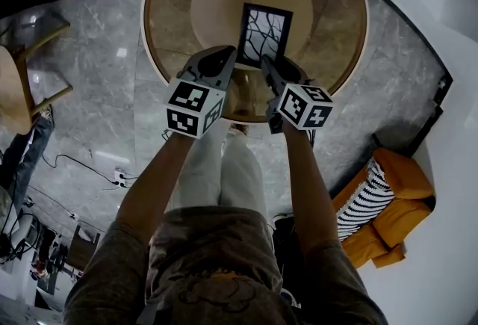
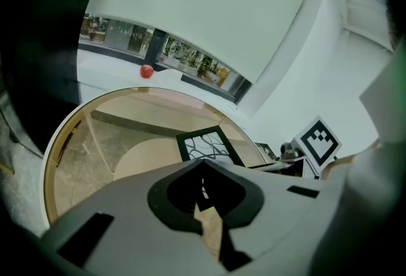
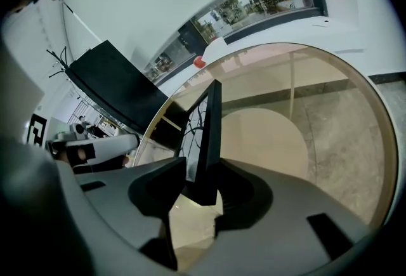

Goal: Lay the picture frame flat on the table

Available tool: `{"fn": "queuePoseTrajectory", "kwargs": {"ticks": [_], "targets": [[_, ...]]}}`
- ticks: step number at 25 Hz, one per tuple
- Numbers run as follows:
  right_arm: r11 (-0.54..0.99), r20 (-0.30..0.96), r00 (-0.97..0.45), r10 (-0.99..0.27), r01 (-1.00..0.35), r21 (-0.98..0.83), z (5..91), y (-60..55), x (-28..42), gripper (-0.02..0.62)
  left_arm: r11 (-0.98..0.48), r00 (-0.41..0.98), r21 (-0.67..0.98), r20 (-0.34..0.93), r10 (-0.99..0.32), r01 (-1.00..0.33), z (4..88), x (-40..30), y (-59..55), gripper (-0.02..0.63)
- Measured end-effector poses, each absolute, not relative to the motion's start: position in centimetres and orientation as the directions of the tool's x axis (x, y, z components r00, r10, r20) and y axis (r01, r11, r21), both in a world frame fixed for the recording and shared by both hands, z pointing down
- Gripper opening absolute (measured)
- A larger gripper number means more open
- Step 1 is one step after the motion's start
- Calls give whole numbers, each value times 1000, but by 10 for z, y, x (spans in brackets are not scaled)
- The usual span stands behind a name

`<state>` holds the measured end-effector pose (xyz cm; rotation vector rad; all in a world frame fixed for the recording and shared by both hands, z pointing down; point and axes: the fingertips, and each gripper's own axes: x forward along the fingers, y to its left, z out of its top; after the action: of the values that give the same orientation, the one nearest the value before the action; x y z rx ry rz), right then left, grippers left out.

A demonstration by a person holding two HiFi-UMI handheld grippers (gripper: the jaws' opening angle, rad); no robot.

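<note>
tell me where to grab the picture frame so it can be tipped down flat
Take the picture frame by its thin black side edge, coming from the near side of the glass table. It stands upright, edge-on to the right hand-held gripper, whose open jaws straddle that edge, so closing would likely pinch front and back faces.

Black picture frame (image 1: pixel 263 33) — branch print — stands upright on round table (image 1: pixel 151 25).

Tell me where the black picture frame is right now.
In the head view the black picture frame stands on the round glass table, just beyond the right gripper, its lower edge between that gripper's jaws.
</note>
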<state>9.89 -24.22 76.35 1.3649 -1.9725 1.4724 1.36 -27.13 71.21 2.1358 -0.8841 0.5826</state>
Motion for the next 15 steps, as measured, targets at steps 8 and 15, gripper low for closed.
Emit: {"fn": "queuePoseTrajectory", "kwargs": {"ticks": [8,15], "targets": [[19,786,-396,-476,-898,-441,781,-238,108,189,-486,664,468,634,-397,-738,719,10,-273,17],[33,795,-369,-481,-914,-405,782,-237,110,189,-470,658,475,641,-395,-744,723,6,-274,17]]}}
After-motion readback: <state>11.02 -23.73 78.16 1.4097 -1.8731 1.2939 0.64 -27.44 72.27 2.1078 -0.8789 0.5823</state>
